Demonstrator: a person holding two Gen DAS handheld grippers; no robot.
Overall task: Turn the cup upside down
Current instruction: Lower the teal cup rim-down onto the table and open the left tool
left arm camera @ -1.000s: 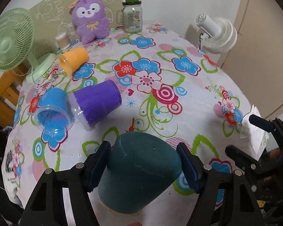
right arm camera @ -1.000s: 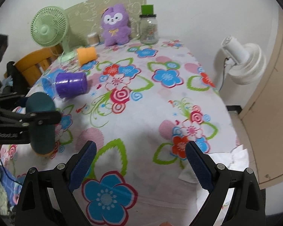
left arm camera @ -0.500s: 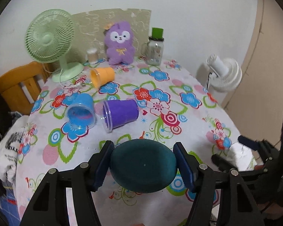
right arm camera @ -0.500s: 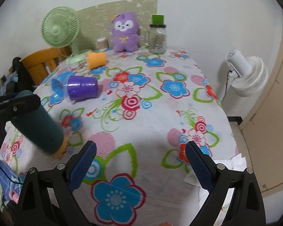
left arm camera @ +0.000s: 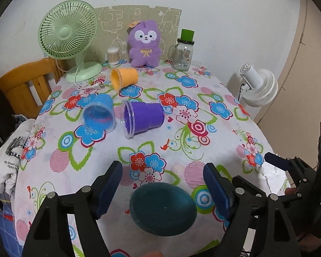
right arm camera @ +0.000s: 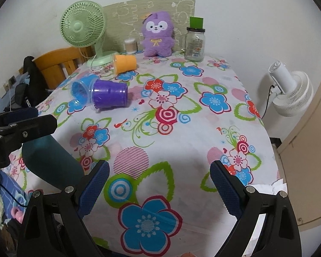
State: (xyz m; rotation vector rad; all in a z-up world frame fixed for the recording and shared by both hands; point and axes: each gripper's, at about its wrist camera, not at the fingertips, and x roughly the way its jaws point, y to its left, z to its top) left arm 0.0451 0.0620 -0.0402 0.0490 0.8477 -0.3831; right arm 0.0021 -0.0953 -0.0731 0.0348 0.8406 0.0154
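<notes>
A dark teal cup stands bottom-up on the floral tablecloth near the front edge; its flat base faces me. My left gripper is open above it, its blue pads apart from the cup on both sides. The cup also shows in the right wrist view, below the left gripper's finger. My right gripper is open and empty over the front of the table. A purple cup, a blue cup and an orange cup lie on their sides further back.
A green fan, a purple plush toy, a glass jar with a green lid and a small cotton-swab container stand along the back. A wooden chair is at left, a white fan at right.
My left gripper has opened and let go of the teal cup, which now stands upside down on the table. The gripper has risen and drawn back. The right gripper has barely moved.
</notes>
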